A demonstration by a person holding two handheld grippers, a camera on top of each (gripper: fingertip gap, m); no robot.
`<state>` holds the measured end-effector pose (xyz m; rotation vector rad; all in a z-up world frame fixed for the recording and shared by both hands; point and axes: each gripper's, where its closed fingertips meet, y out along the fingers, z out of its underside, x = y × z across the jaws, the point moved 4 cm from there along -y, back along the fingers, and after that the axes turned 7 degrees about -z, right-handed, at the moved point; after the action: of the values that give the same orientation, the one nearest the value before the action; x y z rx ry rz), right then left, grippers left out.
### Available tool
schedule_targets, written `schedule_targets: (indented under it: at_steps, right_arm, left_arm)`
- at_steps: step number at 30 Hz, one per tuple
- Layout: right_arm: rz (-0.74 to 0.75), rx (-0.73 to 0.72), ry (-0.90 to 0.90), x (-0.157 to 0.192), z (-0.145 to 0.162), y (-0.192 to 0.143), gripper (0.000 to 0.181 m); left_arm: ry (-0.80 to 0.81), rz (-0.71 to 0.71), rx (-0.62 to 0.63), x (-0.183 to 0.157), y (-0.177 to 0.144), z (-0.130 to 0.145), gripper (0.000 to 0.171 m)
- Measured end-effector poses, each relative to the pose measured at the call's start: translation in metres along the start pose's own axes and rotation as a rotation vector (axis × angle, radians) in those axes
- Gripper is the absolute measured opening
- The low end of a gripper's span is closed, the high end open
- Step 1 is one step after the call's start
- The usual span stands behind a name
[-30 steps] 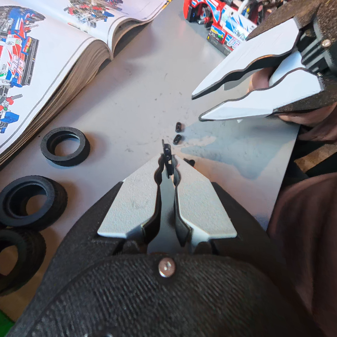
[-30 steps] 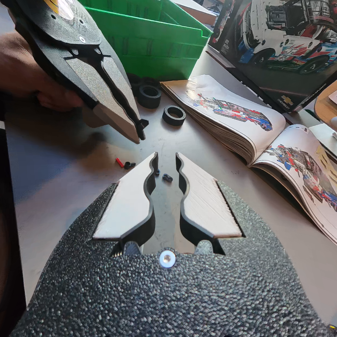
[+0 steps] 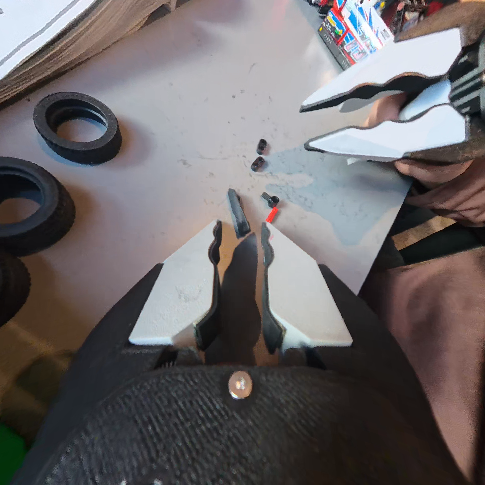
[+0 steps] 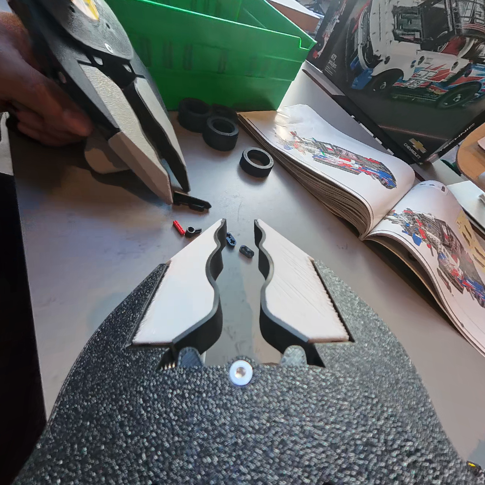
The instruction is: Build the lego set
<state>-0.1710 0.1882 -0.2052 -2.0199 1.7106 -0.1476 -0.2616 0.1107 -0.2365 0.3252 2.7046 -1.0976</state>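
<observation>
L gripper (image 3: 241,227) has its jaws parted, nothing held — the black beam (image 3: 238,214) lies flat on the table (image 3: 170,78) just past its tips. R gripper (image 4: 240,223) is also spread and empty, hovering w/ two small black connectors (image 4: 238,245) between its fingers. Red pin (image 4: 178,227) and black pin (image 4: 192,231) sit just beside. To do it well: lower R square over one connector, close gently — tiny, prob. skids. Manual (image 4: 341,168) is cut off; can't tell which step.
</observation>
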Motion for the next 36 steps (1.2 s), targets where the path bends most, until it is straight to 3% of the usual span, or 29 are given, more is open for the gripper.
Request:
schedule_targets:
  at_steps: [6,12,15,19,27,31,36]
  right_arm:
    - [-0.024,0.020,-0.011,0.005,0.002,0.000,0.021]
    - [-0.002,0.042,-0.024,0.005,0.004,0.002,0.019]
    - [0.003,0.033,-0.030,0.005,0.003,0.001,0.019]
    - [-0.023,0.029,-0.074,0.012,0.002,0.001,0.020]
    - [-0.160,0.024,-0.122,0.050,-0.006,0.004,0.030]
    - [-0.178,0.077,-0.176,0.065,-0.005,0.010,0.029]
    - [-0.180,0.095,-0.196,0.067,-0.003,0.012,0.029]
  left_arm:
    - [0.185,-0.138,0.012,-0.002,-0.005,0.009,0.021]
    - [0.168,-0.104,0.017,-0.006,0.003,0.003,0.019]
    - [0.158,-0.124,0.022,-0.003,0.007,0.000,0.005]
    - [0.015,-0.086,0.033,-0.006,0.007,0.001,0.005]
    - [-0.463,0.122,-0.019,-0.023,-0.010,0.020,0.004]
    - [-0.512,0.138,-0.006,-0.029,-0.016,0.033,0.004]
    - [-0.433,0.019,-0.037,-0.020,-0.027,0.038,0.008]
